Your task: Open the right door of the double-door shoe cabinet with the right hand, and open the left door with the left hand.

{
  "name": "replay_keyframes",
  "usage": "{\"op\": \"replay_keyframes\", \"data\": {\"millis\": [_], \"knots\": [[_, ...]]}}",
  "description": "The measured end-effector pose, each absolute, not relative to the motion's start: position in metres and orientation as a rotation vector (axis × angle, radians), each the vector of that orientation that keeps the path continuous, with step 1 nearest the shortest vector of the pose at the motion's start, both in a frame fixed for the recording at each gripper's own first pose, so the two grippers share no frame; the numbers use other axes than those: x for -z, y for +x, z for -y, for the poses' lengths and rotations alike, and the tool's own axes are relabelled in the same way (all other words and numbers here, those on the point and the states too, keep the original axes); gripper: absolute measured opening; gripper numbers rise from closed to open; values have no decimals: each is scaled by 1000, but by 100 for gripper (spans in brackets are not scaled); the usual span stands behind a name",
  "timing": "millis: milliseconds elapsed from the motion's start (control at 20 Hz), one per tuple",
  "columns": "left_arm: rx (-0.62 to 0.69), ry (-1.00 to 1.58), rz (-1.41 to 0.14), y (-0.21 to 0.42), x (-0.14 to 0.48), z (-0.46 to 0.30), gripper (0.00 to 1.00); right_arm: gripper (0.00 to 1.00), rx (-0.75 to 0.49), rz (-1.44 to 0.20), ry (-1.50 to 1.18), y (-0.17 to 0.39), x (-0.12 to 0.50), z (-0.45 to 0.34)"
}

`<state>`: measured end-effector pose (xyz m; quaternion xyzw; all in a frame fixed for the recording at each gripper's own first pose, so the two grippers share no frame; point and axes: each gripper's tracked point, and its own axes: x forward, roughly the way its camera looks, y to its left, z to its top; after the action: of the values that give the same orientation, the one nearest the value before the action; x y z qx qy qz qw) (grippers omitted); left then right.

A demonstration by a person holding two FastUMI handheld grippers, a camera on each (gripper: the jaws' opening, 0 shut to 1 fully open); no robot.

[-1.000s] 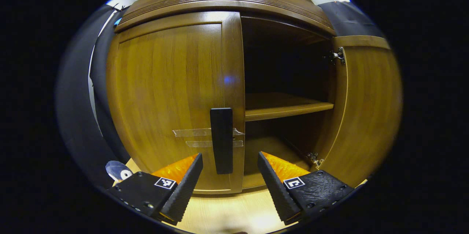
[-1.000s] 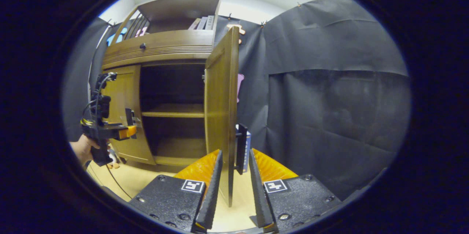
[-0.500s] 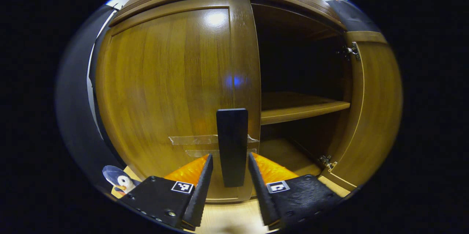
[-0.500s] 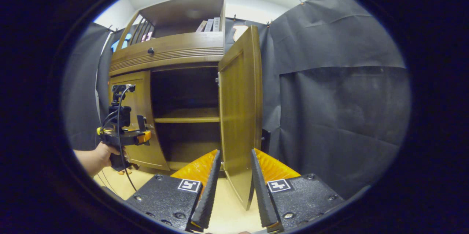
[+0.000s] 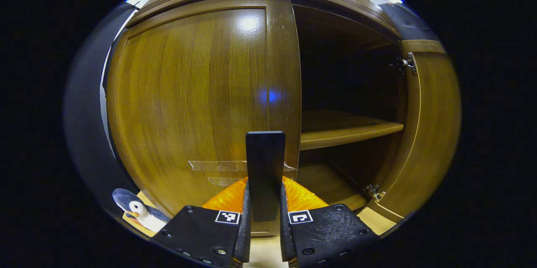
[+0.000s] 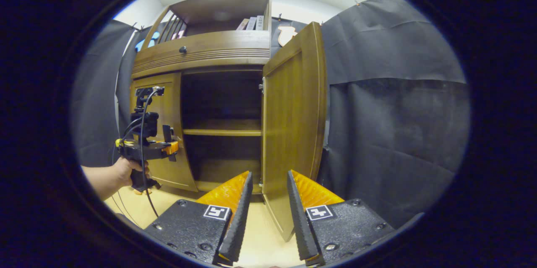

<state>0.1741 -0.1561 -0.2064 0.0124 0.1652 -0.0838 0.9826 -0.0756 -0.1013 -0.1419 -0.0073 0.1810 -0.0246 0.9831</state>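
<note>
Straight ahead of the left hand-held gripper (image 5: 263, 234), the black handle (image 5: 264, 173) of the left door (image 5: 197, 104) stands upright between the two fingers, which are clamped on its lower end from either side. Its long axis runs vertically, a flat rectangular bar mounted near the door's free edge, with strips of clear tape (image 5: 216, 166) stuck on the wood behind it. That door is still closed against the shoe cabinet (image 6: 201, 54); the pull probably has to come back toward the holder, swinging leftward on the hinge side.

Glossy brown wood with visible grain covers the door. Beside it, the right door (image 6: 293, 129) stands swung wide open, showing a dark interior with one wooden shelf (image 5: 348, 129) and metal hinges (image 5: 407, 63). The right hand-held gripper (image 6: 266, 213) hangs back from that open door, fingers apart and holding nothing. A small stuffed penguin (image 5: 136, 211) sits on the pale floor (image 6: 256, 243) at the cabinet's left.
</note>
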Motion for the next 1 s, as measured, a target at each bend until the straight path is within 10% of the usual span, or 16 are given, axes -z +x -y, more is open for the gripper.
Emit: {"op": "replay_keyframes", "data": {"millis": [1000], "knots": [[133,-32,-358,98,197,129,28,55,-89,-405,26,-77,162,58]]}}
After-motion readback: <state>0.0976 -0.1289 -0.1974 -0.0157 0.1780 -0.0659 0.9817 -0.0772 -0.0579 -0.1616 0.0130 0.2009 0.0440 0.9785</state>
